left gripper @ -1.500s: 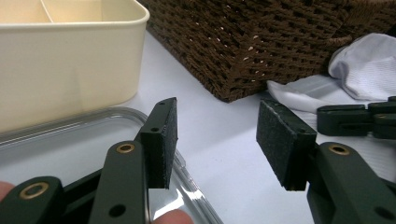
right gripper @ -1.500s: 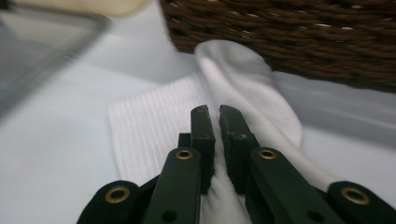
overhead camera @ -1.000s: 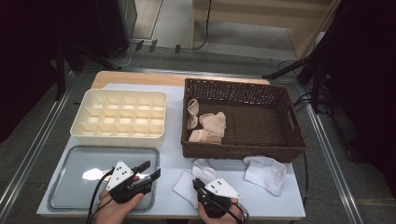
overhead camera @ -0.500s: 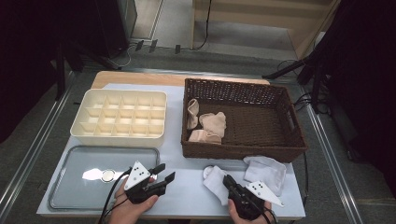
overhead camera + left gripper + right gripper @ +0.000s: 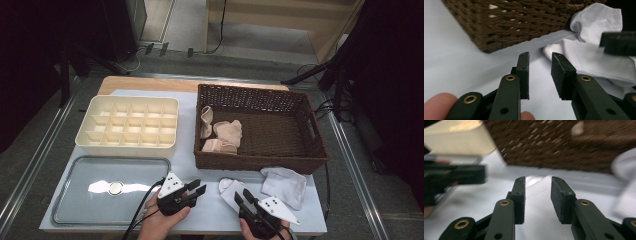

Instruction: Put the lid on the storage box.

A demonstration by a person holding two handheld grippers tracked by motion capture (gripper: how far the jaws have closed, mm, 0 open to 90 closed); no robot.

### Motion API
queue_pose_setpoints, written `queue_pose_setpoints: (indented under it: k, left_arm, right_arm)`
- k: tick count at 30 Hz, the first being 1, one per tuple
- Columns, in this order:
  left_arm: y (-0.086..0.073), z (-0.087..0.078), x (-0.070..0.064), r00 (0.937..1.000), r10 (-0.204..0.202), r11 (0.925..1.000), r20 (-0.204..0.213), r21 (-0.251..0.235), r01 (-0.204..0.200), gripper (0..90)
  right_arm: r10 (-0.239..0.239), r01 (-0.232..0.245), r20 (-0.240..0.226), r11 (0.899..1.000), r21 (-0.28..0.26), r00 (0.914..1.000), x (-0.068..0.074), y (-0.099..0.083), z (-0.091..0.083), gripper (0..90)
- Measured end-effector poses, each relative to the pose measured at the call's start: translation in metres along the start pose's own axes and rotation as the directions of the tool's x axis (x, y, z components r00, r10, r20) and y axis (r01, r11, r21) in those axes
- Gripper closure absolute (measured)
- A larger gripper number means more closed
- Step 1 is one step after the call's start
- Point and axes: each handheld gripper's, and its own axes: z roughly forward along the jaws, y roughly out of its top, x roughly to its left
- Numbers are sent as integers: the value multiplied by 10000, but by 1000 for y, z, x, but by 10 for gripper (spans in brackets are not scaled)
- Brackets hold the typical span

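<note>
Two hand-held grippers at the near table edge beside white socks and three containers.

High view: the left gripper and right gripper sit at 6 o'clock, jaws apart and empty; a flat white sock lies between them, touching the right gripper's tips, and a folded white sock lies at 4 o'clock against the wicker basket, which holds three beige socks in its left end. The cream divided tray at 10 o'clock has bare cells; the grey tray at 8 o'clock carries one small round disc.
Left gripper view: jaws parted on nothing, flat white sock at 2 o'clock, basket at 12.
Right gripper view: jaws parted over white cloth, basket at 12 o'clock, left gripper at 9.
</note>
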Motion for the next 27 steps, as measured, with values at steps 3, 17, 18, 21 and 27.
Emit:
queue_pose_setpoints:
  k: [3,17,18,21,27]
  left_arm:
    - [2,9,-5,10000,30,9999,8,159,-30,696]
    - [9,26,-7,9996,-199,9990,209,394,190,619]
    - [9,27,-7,9993,-269,9989,242,401,259,610]
    - [9,33,-8,9981,-377,9975,484,608,347,577]
    - [11,44,-12,9947,-743,9941,716,845,682,570]
  right_arm:
    - [-335,354,-337,9977,576,9989,8,-6,10,633]
    - [-2052,1962,417,9675,1596,9778,19,-14,23,879]
    - [-1843,1775,345,9732,1461,9823,17,-13,20,886]
    - [-1502,1476,159,9830,1091,9885,11,-9,12,893]
    - [-865,861,82,9953,445,9962,0,-3,0,894]
